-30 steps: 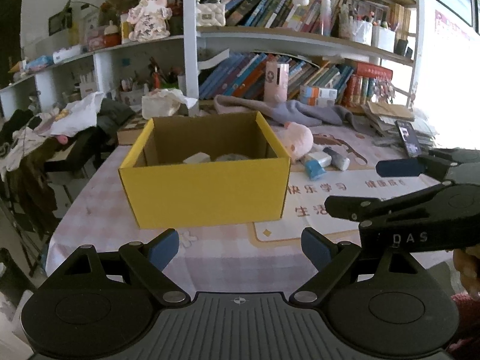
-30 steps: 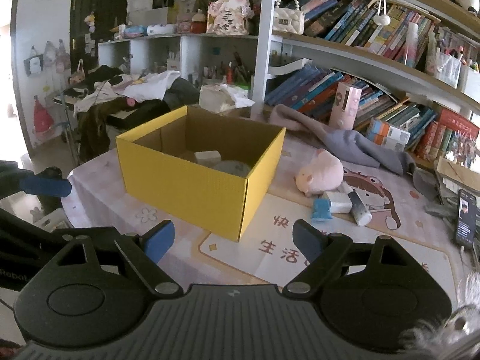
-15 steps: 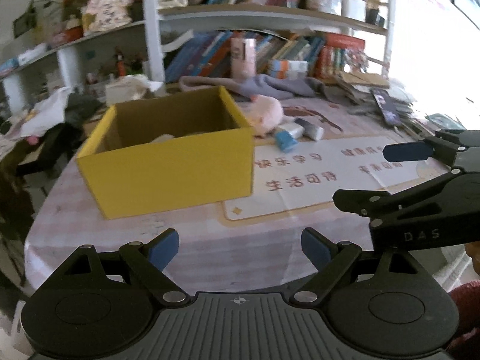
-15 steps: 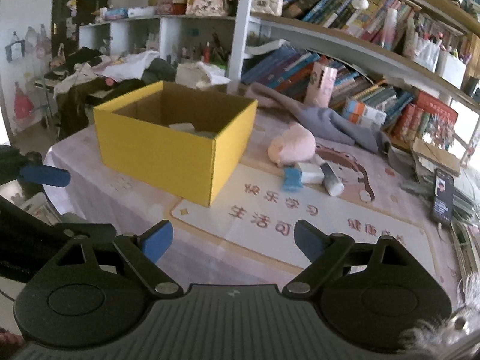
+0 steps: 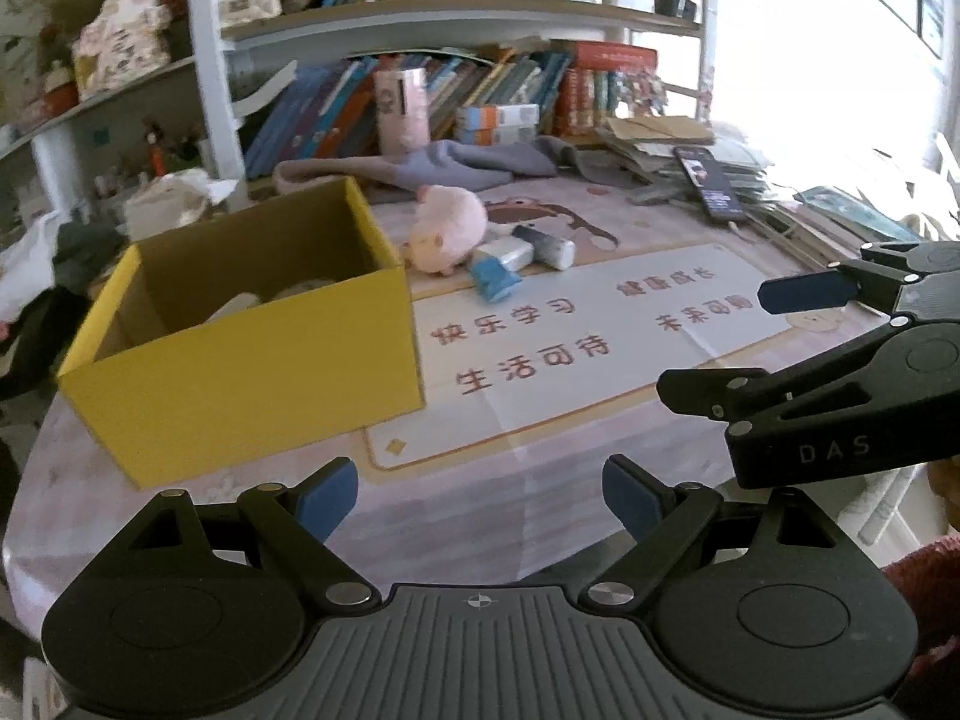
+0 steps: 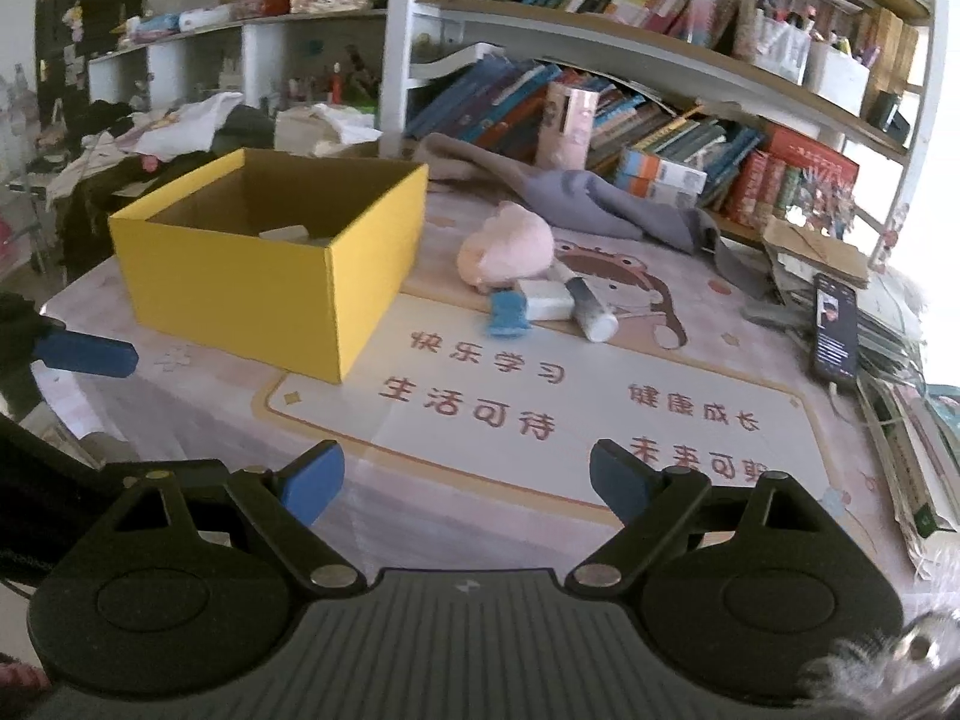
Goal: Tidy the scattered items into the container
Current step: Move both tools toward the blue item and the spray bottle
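box: a yellow cardboard box (image 6: 264, 276) stands open on the left part of the table (image 6: 198, 396), and you can just make out a pale block and a greyish item already lying inside it
loose items: a small cluster waits just beside the box's right wall, resting on the printed mat (image 6: 540, 408); a pink plush toy (image 6: 507, 249), a small blue piece (image 6: 509, 313), a white block (image 6: 546, 299) and a white-capped tube (image 6: 591, 312) lie touching or nearly touching one another
left gripper: your left gripper (image 5: 480, 495) hovers low over the near table edge in front of the box, its blue fingers spread wide apart with nothing between them
right gripper: your right gripper (image 6: 465, 480) hangs over the near end of the mat, well apart from the cluster, fingers likewise wide apart and holding nothing
step in hand: you seem to be lining up a reach toward the cluster; no item is gripped yet
risk, crowding: the pieces are packed tight, so closing on one could nudge a neighbour; the tube looks round and may roll away across the mat
risk, plush: the toy is soft and bulky, so a shallow pinch may slip off the fabric
risk, box: the box looks light, and brushing its wall on the way in could slide it along the tablecloth
risk, collision: both grippers sit near each other, so reaching together could make them clash
risk, bystanders: a phone (image 6: 833, 324) lies on stacked papers at the right edge, and a wide swing could knock it
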Available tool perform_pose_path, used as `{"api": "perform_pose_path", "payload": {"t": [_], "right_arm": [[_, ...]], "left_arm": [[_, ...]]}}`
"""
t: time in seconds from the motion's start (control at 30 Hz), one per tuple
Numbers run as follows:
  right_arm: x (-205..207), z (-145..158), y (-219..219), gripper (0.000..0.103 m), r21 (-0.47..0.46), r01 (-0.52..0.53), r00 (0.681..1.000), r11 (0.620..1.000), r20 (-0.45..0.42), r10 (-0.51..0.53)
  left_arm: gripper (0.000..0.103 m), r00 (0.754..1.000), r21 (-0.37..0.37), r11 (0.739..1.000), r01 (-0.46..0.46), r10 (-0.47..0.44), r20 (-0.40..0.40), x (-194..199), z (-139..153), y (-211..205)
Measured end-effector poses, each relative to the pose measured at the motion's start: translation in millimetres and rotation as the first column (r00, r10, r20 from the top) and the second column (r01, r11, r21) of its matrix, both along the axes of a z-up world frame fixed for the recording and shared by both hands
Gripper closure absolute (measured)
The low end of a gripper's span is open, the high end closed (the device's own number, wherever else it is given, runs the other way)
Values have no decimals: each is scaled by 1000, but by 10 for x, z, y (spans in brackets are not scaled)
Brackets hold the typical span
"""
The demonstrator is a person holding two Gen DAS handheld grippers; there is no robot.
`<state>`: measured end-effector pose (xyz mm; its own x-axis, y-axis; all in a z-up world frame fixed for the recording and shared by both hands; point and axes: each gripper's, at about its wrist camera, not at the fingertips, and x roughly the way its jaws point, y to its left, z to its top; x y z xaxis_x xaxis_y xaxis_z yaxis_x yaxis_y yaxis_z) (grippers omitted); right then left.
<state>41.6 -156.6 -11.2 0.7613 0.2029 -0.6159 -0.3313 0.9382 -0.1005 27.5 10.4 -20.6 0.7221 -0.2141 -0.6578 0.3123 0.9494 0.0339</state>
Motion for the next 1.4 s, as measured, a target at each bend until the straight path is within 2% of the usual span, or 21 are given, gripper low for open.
{"api": "perform_pose_path", "payload": {"t": [0.27,0.7,1.07,1.4], "right_arm": [[62,11,-182,14,-17,59,998,998,3,-59],[276,-19,-442,14,-17,122,992,992,-13,-122],[694,-6,-629,14,-17,104,994,994,-20,-104],[1196,-30,-827,14,-9,61,997,998,-40,-62]], "left_arm": [[12,997,-4,997,75,-75,6,161,-8,-219],[12,990,3,990,142,-142,-2,440,-54,-478],[12,992,6,992,129,-129,-1,809,-54,-683],[12,997,18,997,80,-79,-25,1219,-89,-884]]}}
